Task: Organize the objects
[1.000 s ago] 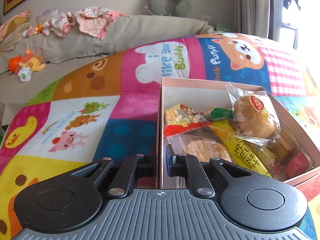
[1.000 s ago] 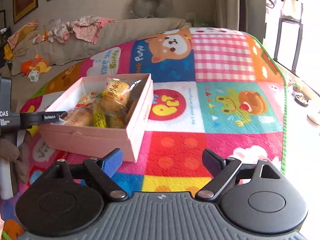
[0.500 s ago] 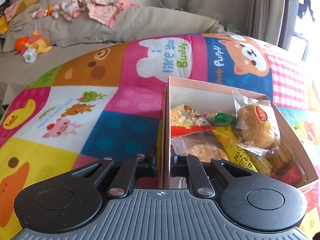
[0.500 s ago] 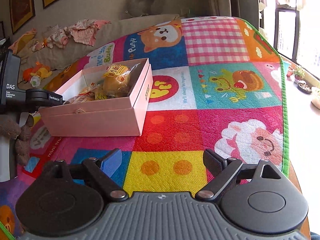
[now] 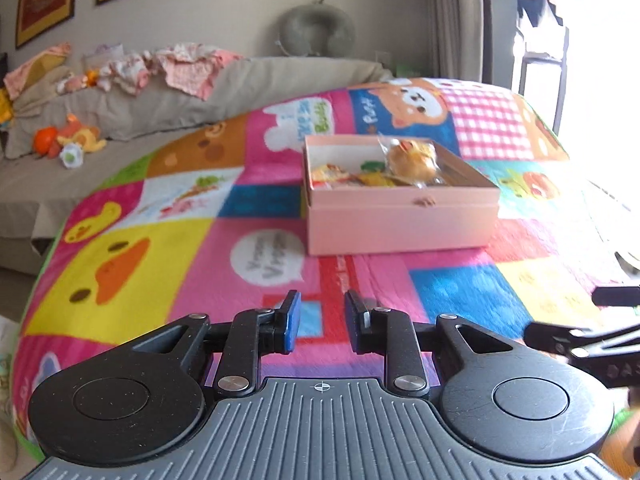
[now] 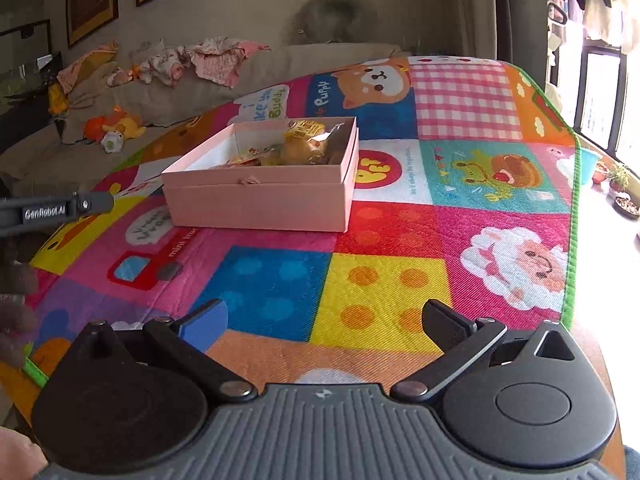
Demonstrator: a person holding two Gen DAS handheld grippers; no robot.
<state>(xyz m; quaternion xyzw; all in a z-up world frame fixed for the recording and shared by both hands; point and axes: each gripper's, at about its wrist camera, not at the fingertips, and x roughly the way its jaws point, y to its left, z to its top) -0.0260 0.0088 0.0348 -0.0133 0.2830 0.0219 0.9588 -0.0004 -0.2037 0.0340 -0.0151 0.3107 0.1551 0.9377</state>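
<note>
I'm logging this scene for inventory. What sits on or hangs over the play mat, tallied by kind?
Pink box: 1
Wrapped bun, in the box: 1
Other snack packets in the box: too blurred to count
Grippers: 2, left gripper and right gripper, both with jaws opening and nothing between them
Total counted: 4

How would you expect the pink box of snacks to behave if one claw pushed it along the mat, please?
The pink box sits flat and low, so it would probably slide rather than tip. The woven-looking mat may drag on it. The wrapped bun pokes above the rim and might shift.
</note>
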